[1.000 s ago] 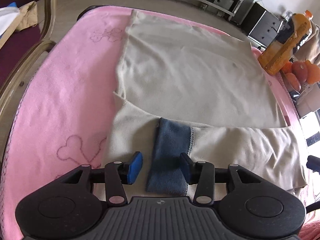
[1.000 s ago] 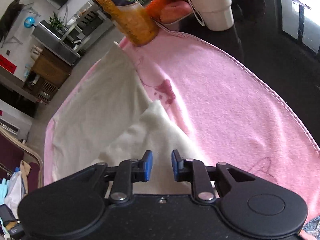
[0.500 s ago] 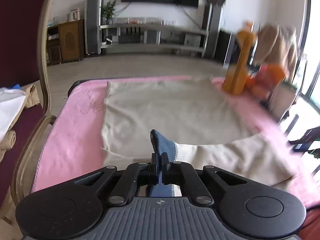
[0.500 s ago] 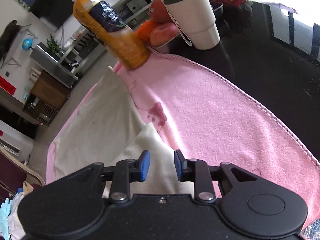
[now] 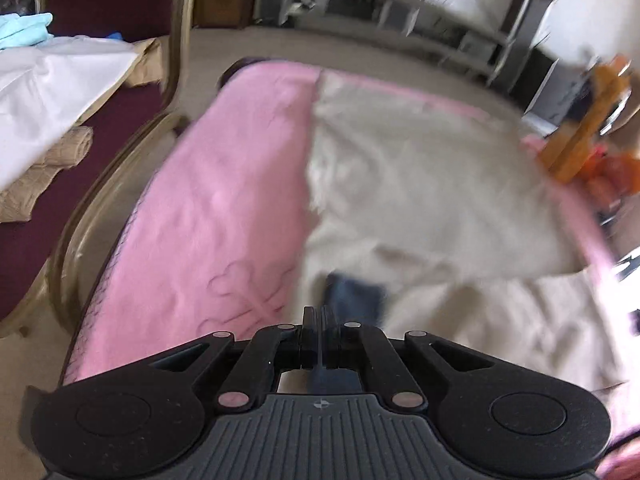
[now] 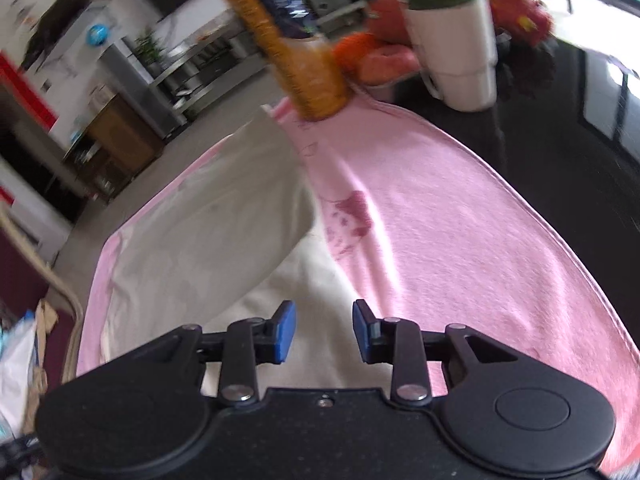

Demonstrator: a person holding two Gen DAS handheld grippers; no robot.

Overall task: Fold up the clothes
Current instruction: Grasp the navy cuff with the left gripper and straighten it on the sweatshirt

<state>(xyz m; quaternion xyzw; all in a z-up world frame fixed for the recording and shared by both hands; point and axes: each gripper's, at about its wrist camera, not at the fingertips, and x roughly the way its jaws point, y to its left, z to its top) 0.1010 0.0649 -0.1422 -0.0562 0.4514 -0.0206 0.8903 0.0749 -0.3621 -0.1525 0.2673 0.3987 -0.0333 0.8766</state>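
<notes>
A beige garment (image 5: 420, 184) lies spread on a pink towel (image 5: 224, 208), its near part folded over and ending in a dark blue cuff (image 5: 354, 294). My left gripper (image 5: 319, 316) is shut on that blue cuff; this view is blurred by motion. In the right wrist view the same beige garment (image 6: 208, 240) lies on the pink towel (image 6: 452, 240), and my right gripper (image 6: 324, 328) hovers open over the pale folded part with nothing between its blue pads.
A chair (image 5: 120, 168) with a dark red seat and piled clothes (image 5: 52, 80) stands left of the table. At the far right are an orange bottle (image 6: 288, 48), a white cup (image 6: 456, 52) and fruit (image 6: 380, 56). Bare dark tabletop (image 6: 568, 168) lies right of the towel.
My left gripper shut on the blue cuff and has since swung its view down and left. My right gripper opened wider and drew back over the folded part.
</notes>
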